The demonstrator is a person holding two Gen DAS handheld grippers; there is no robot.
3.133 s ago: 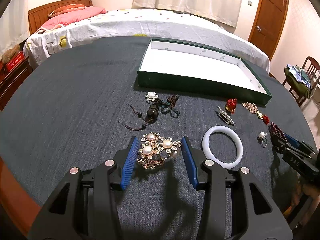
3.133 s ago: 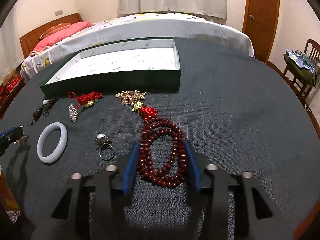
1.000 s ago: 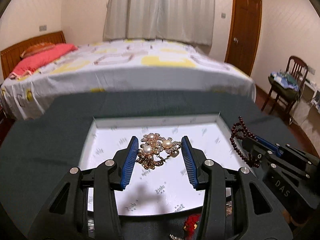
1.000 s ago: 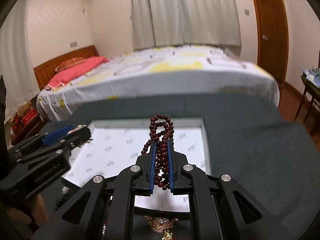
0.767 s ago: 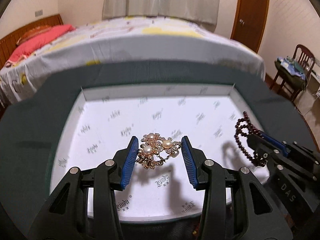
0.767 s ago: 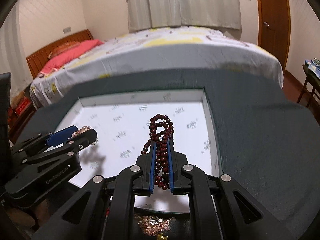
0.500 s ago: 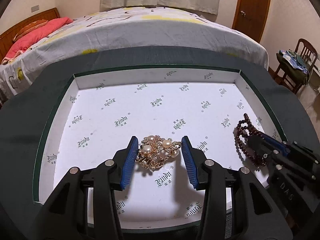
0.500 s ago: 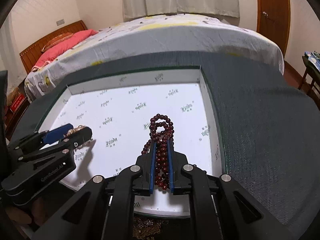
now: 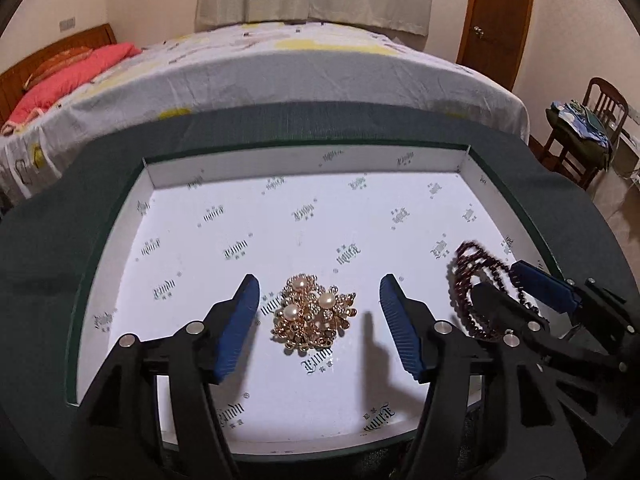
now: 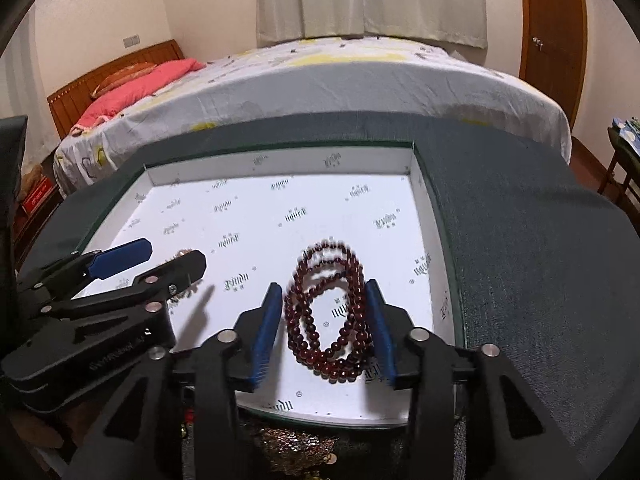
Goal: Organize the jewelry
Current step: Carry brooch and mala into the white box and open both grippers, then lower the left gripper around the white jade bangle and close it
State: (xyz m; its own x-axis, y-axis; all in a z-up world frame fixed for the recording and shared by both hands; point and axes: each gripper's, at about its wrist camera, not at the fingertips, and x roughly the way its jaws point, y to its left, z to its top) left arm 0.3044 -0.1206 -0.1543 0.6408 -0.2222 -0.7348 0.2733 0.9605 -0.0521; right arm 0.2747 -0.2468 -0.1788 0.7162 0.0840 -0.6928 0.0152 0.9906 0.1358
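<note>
A gold brooch with pearls lies on the white floor of the green box. My left gripper straddles it, its jaws opening, and the blue pads stand clear of it on both sides. A loop of dark red beads, its top blurred, sags onto the box floor between the jaws of my right gripper. Those jaws are opening too, and the pads no longer squeeze the beads. Each gripper shows in the other's view: the left gripper, and the right gripper with the beads.
A gold chain piece and something red lie on the dark table cloth in front of the box. A bed stands behind the table, and a wooden chair stands at the far right.
Both grippers sank into the box. The left jaws parted and the brooch now lies on the floor. The right jaws parted and the pinched beads spread into a loose loop.
</note>
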